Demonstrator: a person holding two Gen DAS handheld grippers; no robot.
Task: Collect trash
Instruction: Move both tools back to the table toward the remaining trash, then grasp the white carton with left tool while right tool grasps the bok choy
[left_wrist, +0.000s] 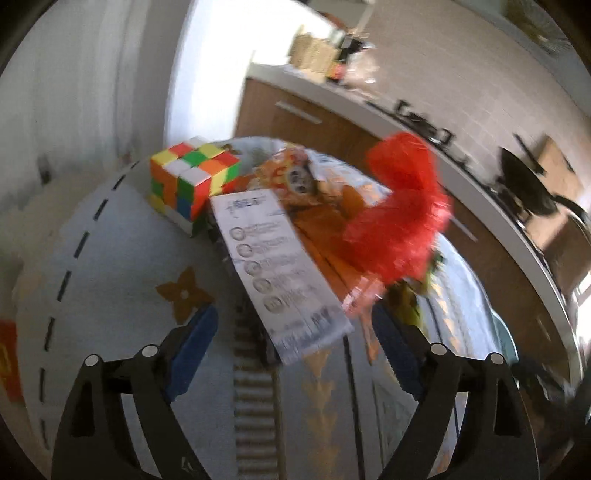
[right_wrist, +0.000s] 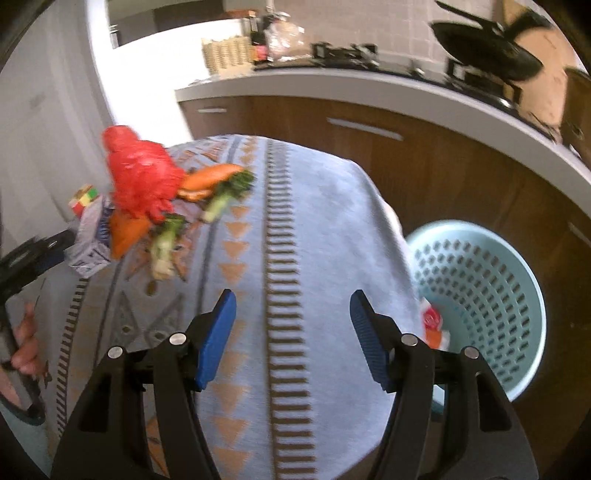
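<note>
Two grippers spread wide, nothing held; left gripper (left_wrist: 291, 354) nosing at the white printed cardboard carton (left_wrist: 280, 273), long axis running straight away from the fingers, near end between the blue pads (left_wrist: 195, 343); right gripper (right_wrist: 291, 332) well back over bare patterned cloth (right_wrist: 295, 229); pale-blue perforated plastic basket (right_wrist: 480, 288) off right, below table edge; left clearly nearer.

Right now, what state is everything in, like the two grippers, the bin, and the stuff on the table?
left gripper: open, empty, white carton just ahead.
right gripper: open, empty, over the tablecloth.
laundry-style bin: upright beside the table, a wrapper inside.
white carton: lying flat.
red plastic bag: crumpled on the pile.
puzzle cube: scrambled.
</note>
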